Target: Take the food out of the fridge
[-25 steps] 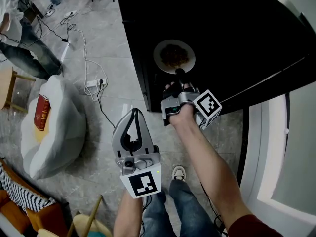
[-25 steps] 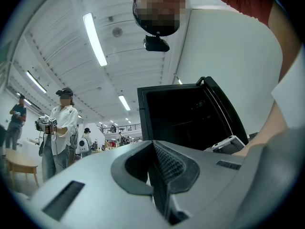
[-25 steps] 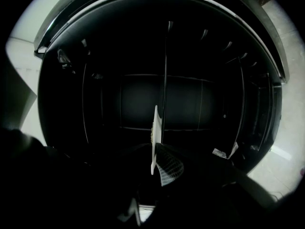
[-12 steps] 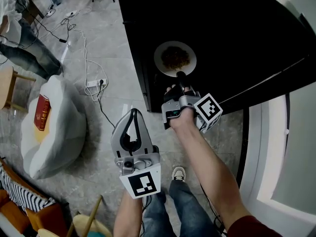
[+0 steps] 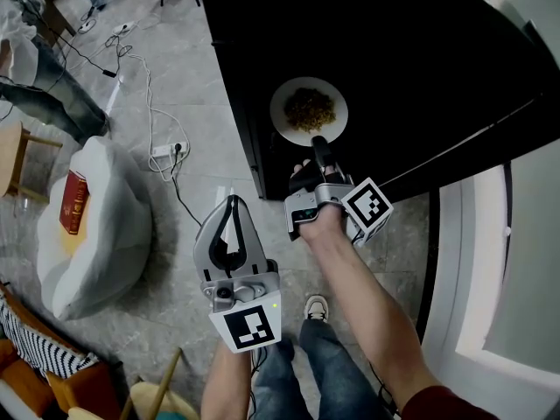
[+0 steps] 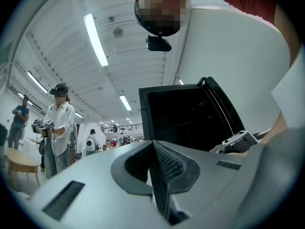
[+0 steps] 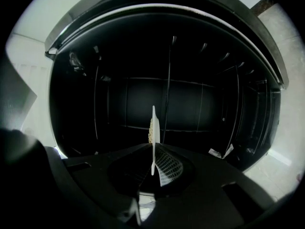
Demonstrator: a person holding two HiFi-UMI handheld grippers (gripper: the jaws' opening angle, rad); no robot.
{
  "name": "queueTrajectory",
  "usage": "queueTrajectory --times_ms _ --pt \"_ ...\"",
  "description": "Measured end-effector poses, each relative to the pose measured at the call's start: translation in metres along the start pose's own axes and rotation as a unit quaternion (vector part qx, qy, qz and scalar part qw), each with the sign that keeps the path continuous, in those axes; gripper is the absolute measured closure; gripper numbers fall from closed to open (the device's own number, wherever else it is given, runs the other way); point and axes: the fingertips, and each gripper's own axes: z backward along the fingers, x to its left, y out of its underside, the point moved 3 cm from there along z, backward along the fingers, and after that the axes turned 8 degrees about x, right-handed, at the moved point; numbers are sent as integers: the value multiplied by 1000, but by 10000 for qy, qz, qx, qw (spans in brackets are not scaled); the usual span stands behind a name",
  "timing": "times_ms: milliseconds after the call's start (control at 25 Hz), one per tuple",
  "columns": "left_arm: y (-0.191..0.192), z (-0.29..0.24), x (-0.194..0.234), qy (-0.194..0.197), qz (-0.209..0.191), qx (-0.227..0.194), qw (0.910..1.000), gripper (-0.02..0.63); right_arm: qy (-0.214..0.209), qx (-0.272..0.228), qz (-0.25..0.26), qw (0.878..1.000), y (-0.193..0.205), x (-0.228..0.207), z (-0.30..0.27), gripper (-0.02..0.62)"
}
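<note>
A white plate (image 5: 308, 110) with brownish food lies inside the dark, open fridge (image 5: 420, 51). My right gripper (image 5: 318, 141) is shut on the plate's near rim. Its jaws have just been closing, with the rim between them. In the right gripper view the plate (image 7: 153, 123) shows edge-on between the jaws of the right gripper (image 7: 153, 165), with the black fridge interior (image 7: 200, 104) behind. My left gripper (image 5: 232, 203) hangs lower over the floor, shut and holding nothing. In its own view the left gripper (image 6: 155, 149) points at the fridge (image 6: 186, 113).
The white fridge door (image 5: 490, 269) stands open at the right. On the tiled floor lie a white beanbag (image 5: 105, 234) with a red book (image 5: 74, 199), and a power strip with cables (image 5: 168, 147). People (image 6: 58, 128) stand far off at the left.
The plate and the right gripper have shifted slightly toward me in the head view. The left gripper has stayed where it was.
</note>
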Motion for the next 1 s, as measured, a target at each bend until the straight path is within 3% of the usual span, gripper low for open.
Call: queueTrajectory --times_ms 1000 --pt "-5 0 -1 -27 69 -15 10000 592 -384 -127 114 9991 18 12 56 563"
